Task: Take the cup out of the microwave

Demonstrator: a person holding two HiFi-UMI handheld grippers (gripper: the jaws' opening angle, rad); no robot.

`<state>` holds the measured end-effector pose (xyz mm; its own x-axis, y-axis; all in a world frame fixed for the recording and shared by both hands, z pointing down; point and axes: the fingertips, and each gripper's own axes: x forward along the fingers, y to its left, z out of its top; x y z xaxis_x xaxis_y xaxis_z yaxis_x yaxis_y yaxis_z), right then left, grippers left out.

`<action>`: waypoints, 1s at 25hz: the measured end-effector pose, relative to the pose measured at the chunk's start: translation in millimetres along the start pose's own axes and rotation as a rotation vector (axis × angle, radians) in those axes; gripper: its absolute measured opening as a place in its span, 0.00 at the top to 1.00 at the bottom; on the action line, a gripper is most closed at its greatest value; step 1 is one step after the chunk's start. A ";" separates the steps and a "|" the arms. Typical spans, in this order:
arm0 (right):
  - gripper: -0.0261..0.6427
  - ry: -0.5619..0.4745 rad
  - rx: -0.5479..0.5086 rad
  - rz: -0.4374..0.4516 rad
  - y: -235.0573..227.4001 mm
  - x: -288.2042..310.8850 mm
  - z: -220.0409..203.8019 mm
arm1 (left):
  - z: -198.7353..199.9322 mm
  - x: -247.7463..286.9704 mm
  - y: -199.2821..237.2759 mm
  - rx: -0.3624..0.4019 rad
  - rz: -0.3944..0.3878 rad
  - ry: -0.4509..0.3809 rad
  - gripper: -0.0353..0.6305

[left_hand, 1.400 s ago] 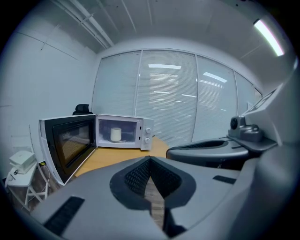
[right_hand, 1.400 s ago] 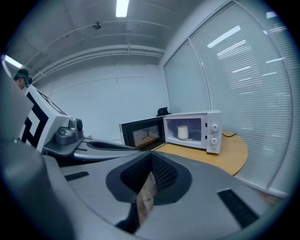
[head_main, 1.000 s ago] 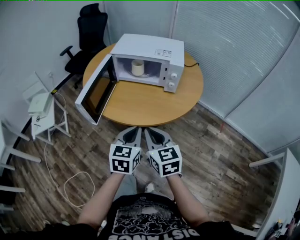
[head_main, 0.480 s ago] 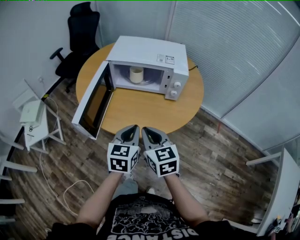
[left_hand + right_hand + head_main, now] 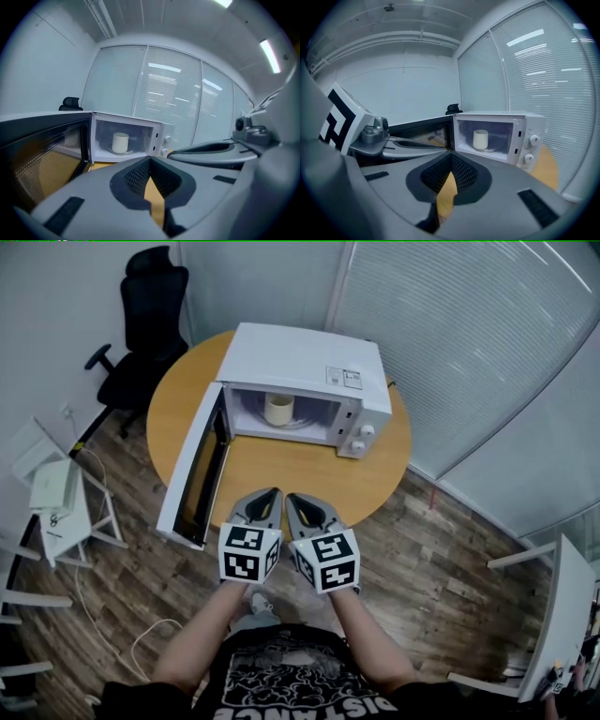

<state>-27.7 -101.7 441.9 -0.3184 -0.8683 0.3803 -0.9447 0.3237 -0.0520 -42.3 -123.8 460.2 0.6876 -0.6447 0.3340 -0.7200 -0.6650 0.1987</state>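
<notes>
A cream cup [image 5: 277, 409] stands upright on the turntable inside the white microwave [image 5: 309, 357], whose door [image 5: 195, 476] hangs wide open to the left. The cup [image 5: 120, 142] also shows in the left gripper view, and in the right gripper view the cup [image 5: 480, 139] sits ahead and slightly right. My left gripper [image 5: 269, 493] and right gripper [image 5: 292, 497] are side by side over the table's near edge, well short of the microwave. Both point at it with jaws shut and nothing between them.
The microwave sits on a round wooden table [image 5: 281, 470]. A black office chair [image 5: 141, 320] stands behind it at the left. A white side table [image 5: 54, 493] and a floor cable [image 5: 103, 610] lie left. Glass partitions with blinds [image 5: 487, 343] close the right side.
Both grippers have travelled forward together and now reach the table's near edge. The microwave and cup sit closer and more centred. Both jaws stayed shut.
</notes>
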 end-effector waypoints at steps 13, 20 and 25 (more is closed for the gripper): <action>0.94 -0.015 -0.006 -0.052 -23.3 48.8 24.7 | 18.7 43.1 36.2 0.010 -0.030 -0.009 0.93; 0.94 -0.028 -0.028 0.002 -56.4 82.0 35.1 | 34.1 84.7 51.4 -0.009 0.009 -0.047 0.93; 0.94 -0.024 -0.035 0.063 -83.0 107.7 43.9 | 45.6 118.9 58.7 -0.020 0.040 -0.066 0.93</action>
<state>13.0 -238.6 446.6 -0.3790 -0.8546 0.3550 -0.9198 0.3901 -0.0428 1.5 -256.7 469.6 0.6625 -0.6945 0.2806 -0.7482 -0.6308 0.2054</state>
